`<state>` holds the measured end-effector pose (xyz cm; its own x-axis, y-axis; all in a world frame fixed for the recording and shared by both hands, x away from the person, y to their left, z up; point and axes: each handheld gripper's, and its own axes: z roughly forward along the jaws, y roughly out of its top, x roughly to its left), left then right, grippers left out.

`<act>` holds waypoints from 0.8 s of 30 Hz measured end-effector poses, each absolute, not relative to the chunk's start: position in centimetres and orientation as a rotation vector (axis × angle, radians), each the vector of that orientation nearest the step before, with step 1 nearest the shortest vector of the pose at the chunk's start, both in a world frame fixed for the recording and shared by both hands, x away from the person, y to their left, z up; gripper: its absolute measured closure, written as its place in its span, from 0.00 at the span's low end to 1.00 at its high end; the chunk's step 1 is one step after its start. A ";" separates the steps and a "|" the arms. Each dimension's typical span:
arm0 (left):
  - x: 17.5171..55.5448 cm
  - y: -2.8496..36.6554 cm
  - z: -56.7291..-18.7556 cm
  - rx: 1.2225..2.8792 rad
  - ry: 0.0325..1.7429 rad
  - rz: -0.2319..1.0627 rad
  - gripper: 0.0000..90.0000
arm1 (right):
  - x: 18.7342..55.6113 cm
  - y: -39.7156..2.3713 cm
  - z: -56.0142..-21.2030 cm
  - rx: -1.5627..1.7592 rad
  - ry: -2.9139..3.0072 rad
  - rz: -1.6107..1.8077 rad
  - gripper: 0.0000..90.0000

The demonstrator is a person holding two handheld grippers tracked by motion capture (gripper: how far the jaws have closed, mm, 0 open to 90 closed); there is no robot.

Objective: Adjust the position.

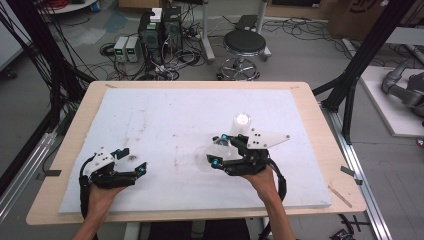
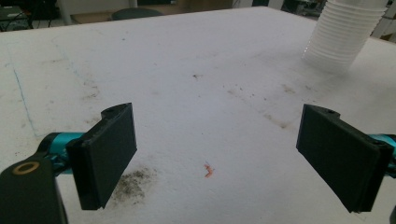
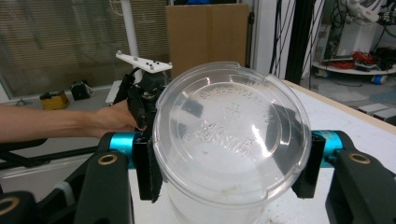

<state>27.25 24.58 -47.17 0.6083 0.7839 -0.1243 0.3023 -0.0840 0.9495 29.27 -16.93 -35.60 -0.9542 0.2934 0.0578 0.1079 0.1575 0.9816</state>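
While the left gripper (image 1: pixel 134 161) gapes empty, the right gripper (image 3: pixel 232 168) clamps a clear plastic cup (image 3: pixel 231 154) — round, ribbed, embossed lettering.

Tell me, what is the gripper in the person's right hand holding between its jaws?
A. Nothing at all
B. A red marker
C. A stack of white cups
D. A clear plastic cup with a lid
D: in the right gripper view the right gripper has its black jaws pressed on both sides of a clear plastic cup topped by a transparent lid.
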 end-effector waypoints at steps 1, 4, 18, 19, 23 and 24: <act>27.2 24.6 -47.2 1.661 0.912 0.511 0.13 | 29.3 -17.0 -35.6 0.398 2.279 1.914 0.46; 27.2 24.6 -47.2 1.659 0.912 0.511 0.13 | 29.3 -17.0 -35.6 0.395 2.277 1.906 0.46; 27.1 24.5 -44.4 1.655 0.689 0.459 0.13 | 29.9 -17.2 -35.5 0.365 2.305 1.918 0.46; 27.1 24.5 -44.0 1.653 0.653 0.450 0.13 | 29.9 -17.2 -35.5 0.355 2.309 1.924 0.46; 27.1 24.5 -42.2 1.658 0.521 0.388 0.13 | 30.0 -17.3 -35.3 0.330 2.316 1.932 0.46; 27.1 24.5 -42.2 1.658 0.521 0.388 0.13 | 30.1 -17.2 -35.3 0.326 2.322 1.935 0.46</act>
<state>27.13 24.52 -42.21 0.8391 0.5425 -0.0406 0.1159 -0.1054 0.9877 30.07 -17.24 -35.32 -0.9719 0.2279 0.0591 0.0992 0.1691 0.9806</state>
